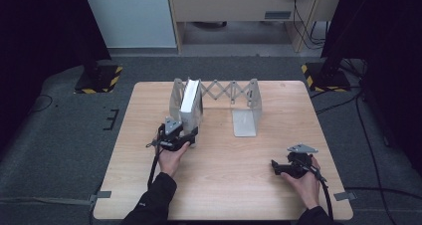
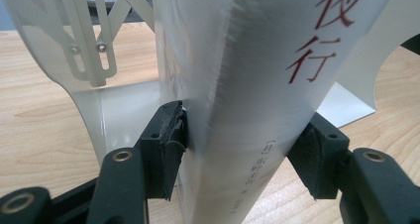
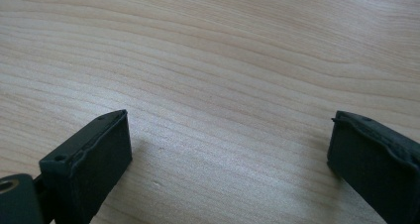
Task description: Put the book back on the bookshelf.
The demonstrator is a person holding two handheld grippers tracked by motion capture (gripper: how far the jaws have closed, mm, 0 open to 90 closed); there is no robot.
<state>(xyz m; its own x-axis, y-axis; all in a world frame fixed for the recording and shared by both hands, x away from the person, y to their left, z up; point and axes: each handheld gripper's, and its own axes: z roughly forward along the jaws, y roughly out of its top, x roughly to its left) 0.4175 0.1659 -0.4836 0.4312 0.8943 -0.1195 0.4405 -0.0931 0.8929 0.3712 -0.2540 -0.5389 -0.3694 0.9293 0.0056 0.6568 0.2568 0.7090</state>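
The left tool [image 2: 242, 152], jaws just off the book [image 2: 257, 85] in the bookend rack [image 1: 214, 93], should withdraw straight; the right tool [image 3: 230, 154] rests wide.

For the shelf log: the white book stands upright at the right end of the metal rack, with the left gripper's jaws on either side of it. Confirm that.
One thing is wrong: the white book stands at the left end of the metal rack, not the right, as the high view shows. It is upright, and the jaws of the left gripper are on either side of it.
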